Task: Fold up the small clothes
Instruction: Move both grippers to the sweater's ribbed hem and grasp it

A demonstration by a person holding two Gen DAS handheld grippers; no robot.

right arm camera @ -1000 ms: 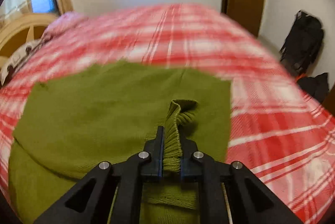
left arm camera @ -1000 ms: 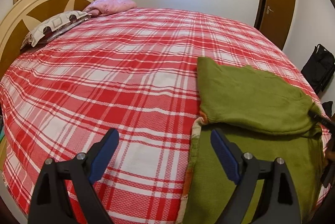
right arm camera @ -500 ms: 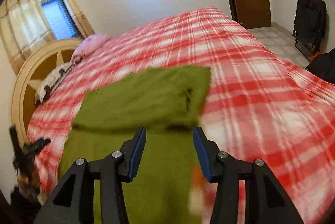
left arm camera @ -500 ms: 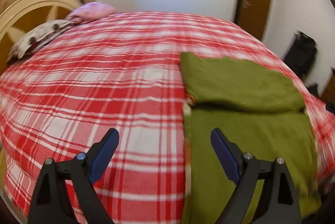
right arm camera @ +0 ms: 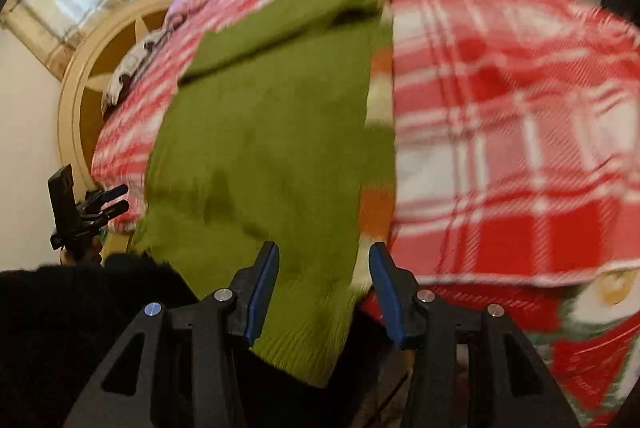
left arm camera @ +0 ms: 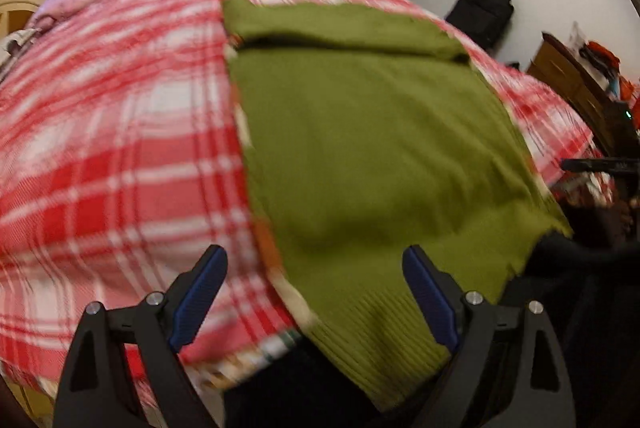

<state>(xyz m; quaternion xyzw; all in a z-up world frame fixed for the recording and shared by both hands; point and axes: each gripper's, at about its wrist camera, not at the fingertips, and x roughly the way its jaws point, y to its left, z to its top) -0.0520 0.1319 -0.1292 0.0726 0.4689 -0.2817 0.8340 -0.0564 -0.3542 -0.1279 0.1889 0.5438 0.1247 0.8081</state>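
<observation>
You are working over the red-and-white plaid bed point(left arm camera: 120, 132), where the olive-green knitted sweater point(left arm camera: 368, 132) is lying flat, far end folded over, ribbed hem overhanging, further folds remaining. Your left tongs point(left arm camera: 314, 302) and right tongs point(right arm camera: 324, 292) are both hanging open, gripping nothing.

olive green sweater point(left arm camera: 360, 132) on a red and white plaid bedspread point(left arm camera: 120, 132), orange and cream stripes peeking out underneath
</observation>
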